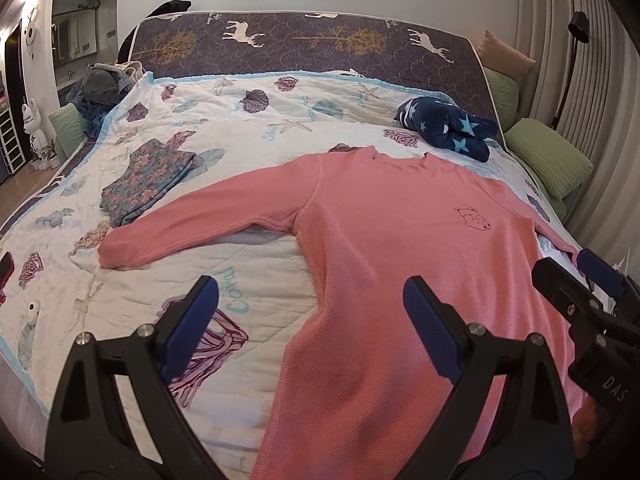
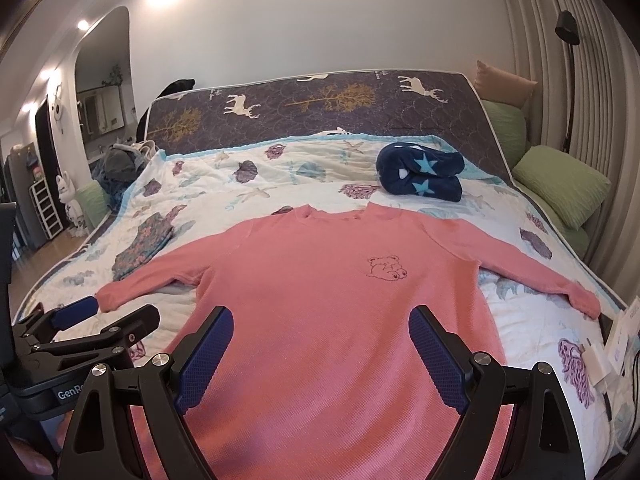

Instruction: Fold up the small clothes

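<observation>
A pink long-sleeved shirt (image 1: 384, 248) with a small bear outline on the chest lies flat and face up on the bed, both sleeves spread out; it also shows in the right wrist view (image 2: 320, 300). My left gripper (image 1: 312, 300) is open and empty, hovering above the shirt's left lower side. My right gripper (image 2: 322, 332) is open and empty above the shirt's lower middle. The right gripper shows at the right edge of the left wrist view (image 1: 580, 280), and the left gripper at the left edge of the right wrist view (image 2: 100, 312).
A folded floral garment (image 1: 148, 180) lies on the seashell quilt (image 1: 240, 120) to the left. A rolled navy star blanket (image 2: 420, 176) lies beyond the collar. Green pillows (image 2: 560, 184) line the right side. A clothes pile (image 1: 104, 84) sits at the far left corner. A white charger (image 2: 600, 364) lies at the right.
</observation>
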{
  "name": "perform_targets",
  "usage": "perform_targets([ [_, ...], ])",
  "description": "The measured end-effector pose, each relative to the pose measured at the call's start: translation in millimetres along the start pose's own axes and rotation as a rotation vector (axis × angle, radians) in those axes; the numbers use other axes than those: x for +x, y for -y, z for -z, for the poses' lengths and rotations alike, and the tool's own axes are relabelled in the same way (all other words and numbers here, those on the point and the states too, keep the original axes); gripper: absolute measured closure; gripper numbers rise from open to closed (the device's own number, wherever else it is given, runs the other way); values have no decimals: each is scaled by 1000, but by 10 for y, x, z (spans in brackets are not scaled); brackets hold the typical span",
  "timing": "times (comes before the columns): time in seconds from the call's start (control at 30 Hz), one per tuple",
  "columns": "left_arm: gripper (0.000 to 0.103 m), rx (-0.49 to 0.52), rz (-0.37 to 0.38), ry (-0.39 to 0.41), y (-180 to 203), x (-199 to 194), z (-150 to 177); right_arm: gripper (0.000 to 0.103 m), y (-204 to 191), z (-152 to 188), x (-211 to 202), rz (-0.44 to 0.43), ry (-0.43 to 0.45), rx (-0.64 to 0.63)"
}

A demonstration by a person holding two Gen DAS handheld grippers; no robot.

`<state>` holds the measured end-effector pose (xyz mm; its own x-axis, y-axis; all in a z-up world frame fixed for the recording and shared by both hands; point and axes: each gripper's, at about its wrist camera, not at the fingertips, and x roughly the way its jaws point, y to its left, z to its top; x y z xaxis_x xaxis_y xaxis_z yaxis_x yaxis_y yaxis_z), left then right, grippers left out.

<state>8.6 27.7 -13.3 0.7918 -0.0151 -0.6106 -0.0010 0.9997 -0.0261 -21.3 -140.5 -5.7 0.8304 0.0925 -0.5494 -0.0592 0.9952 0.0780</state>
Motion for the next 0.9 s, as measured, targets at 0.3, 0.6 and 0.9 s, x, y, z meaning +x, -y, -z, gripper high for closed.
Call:
perform_targets([
  [0.3,9,-21,-4,-8,-131,82,-16,12,-108,-33,66,-3,-9,-26],
  [0.6,9,-71,53,-35,-302,212,-63,12,-165,-113,195,-2,-23,-31],
  [0.9,20,-639,358,-200,-1708,963,73,12,-111,-245,429,5,-58,-31],
])
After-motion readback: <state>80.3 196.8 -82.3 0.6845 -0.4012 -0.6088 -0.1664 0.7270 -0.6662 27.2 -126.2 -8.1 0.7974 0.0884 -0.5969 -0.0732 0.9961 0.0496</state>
